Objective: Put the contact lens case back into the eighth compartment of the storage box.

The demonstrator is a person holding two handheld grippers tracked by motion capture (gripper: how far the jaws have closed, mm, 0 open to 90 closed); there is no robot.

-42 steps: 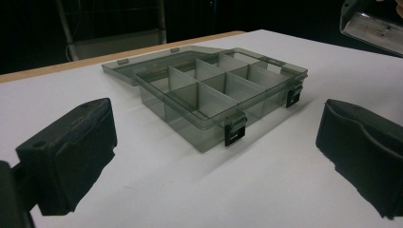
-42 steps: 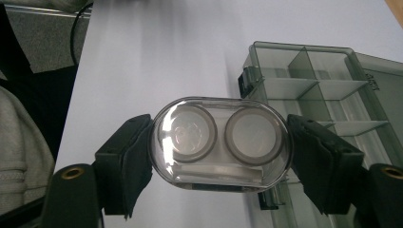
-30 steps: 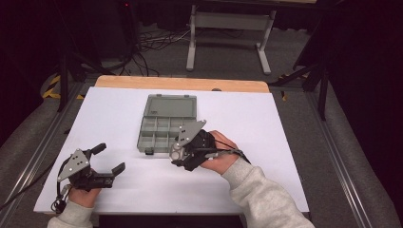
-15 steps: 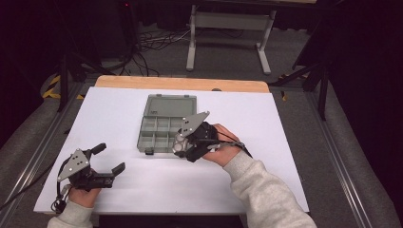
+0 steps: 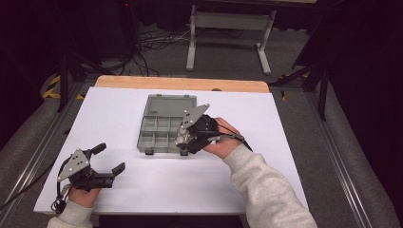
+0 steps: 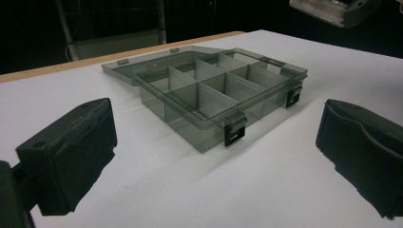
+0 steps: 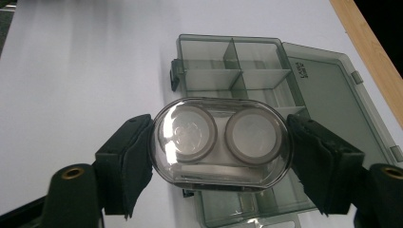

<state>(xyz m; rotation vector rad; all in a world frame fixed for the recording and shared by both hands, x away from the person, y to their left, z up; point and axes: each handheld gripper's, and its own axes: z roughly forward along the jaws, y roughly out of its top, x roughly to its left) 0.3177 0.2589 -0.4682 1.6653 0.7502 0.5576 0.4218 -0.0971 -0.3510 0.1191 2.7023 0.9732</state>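
A grey see-through compartment box [image 5: 142, 142] lies open mid-table, its lid [image 5: 170, 104] folded flat on the far side and its several compartments bare. My right gripper [image 5: 183, 138] hovers over the box's near right corner, shut on a clear oval case [image 7: 221, 137] with two round discs inside. The pads [image 7: 133, 161] press on the case's two ends, above the box [image 7: 223, 39]. My left gripper [image 5: 109, 157] rests at the table's near left, open with nothing in it. In the left gripper view the box [image 6: 209, 122] stands beyond the wide jaws, with the case [image 6: 328, 10] at top right.
The white table top [image 5: 285, 142] ends in a wooden strip [image 5: 180, 84] at the far side. Behind it are a dark floor, cables and a grey metal stand [image 5: 228, 21]. Black frame legs stand at the table's left and right.
My right gripper has carried the oval case a little farther from the person, over the box's near right part. The left gripper has stayed where it was.
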